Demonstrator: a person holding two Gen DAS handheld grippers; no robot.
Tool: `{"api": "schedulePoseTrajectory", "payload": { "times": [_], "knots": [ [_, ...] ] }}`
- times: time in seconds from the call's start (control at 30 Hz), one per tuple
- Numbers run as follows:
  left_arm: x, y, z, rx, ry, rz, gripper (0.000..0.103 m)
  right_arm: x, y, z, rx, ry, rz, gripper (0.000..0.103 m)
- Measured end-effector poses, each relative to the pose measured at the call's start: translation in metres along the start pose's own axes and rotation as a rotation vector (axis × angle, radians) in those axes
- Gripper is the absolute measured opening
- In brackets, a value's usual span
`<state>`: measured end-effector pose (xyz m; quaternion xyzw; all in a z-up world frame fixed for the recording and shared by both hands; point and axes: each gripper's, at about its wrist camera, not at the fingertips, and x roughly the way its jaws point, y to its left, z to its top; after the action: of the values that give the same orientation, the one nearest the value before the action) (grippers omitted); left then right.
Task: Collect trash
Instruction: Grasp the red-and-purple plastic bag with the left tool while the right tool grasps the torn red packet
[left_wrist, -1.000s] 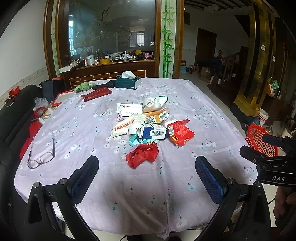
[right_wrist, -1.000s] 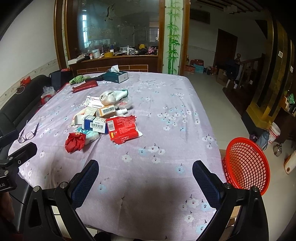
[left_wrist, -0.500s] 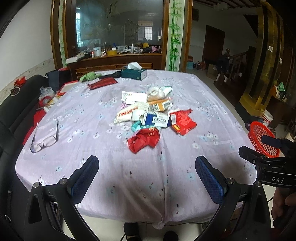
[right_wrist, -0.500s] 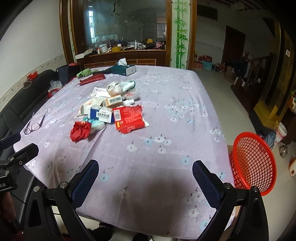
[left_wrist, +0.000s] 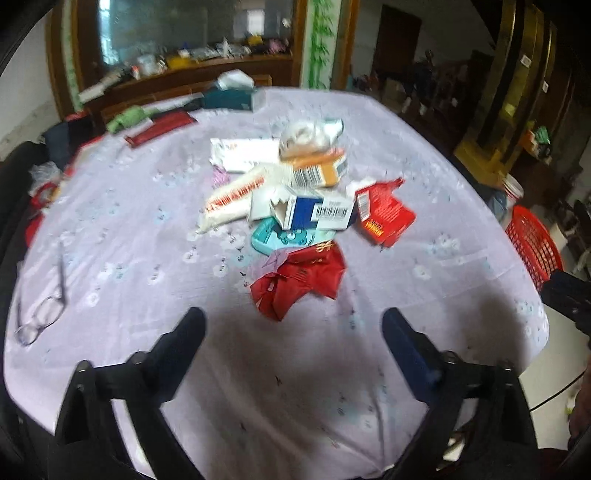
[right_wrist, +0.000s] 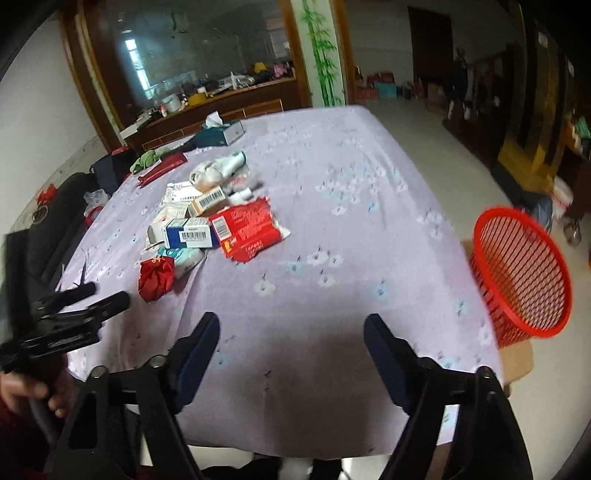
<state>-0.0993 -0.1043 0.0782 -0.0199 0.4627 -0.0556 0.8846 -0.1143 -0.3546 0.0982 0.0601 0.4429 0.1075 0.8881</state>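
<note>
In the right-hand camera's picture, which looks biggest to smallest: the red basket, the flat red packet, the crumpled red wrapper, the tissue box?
1. Red basket, largest by far, though it sits nearer the camera.
2. Flat red packet.
3 and 4. Crumpled red wrapper and tissue box look alike; the box sits farther away, so I won't rank them.
</note>
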Motion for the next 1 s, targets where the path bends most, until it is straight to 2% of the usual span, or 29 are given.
{"api": "schedulePoseTrajectory", "payload": {
  "times": [0.2, 0.33, 0.37, 0.4, 0.47, 0.63, 0.67, 0.77, 0.87, 1.0],
  "knots": [
    [0.042, 0.018, 0.013, 0.011, 0.06, -0.056, 0.09, 0.009, 0.008, 0.008, 0.018, 0.023, -0.03, 0.079],
    [0.057, 0.016, 0.02, 0.048, 0.052, -0.07, 0.088, 0.019, 0.013, 0.016, 0.033, 0.036, -0.023, 0.079],
    [0.06, 0.015, 0.022, 0.055, 0.05, -0.073, 0.078, 0.023, 0.015, 0.02, 0.038, 0.045, -0.012, 0.079],
    [0.064, 0.016, 0.024, 0.057, 0.06, -0.083, 0.061, 0.026, 0.016, 0.023, 0.04, 0.05, -0.004, 0.079],
    [0.073, 0.019, 0.027, 0.05, 0.096, -0.085, 0.038, 0.034, 0.02, 0.033, 0.044, 0.053, 0.007, 0.079],
    [0.064, 0.026, 0.026, 0.044, 0.062, -0.116, 0.033, 0.056, 0.031, 0.065, 0.099, 0.067, 0.085, 0.074],
    [0.06, 0.028, 0.025, 0.044, 0.053, -0.116, 0.033, 0.061, 0.033, 0.07, 0.114, 0.071, 0.099, 0.068],
    [0.049, 0.032, 0.023, 0.042, 0.035, -0.123, 0.033, 0.081, 0.042, 0.087, 0.165, 0.094, 0.134, 0.059],
    [0.041, 0.036, 0.023, 0.046, 0.017, -0.129, 0.033, 0.106, 0.049, 0.104, 0.25, 0.128, 0.15, 0.055],
    [0.033, 0.039, 0.023, 0.069, 0.001, -0.124, 0.033, 0.139, 0.051, 0.12, 0.352, 0.193, 0.1, 0.055]
  ]
}}
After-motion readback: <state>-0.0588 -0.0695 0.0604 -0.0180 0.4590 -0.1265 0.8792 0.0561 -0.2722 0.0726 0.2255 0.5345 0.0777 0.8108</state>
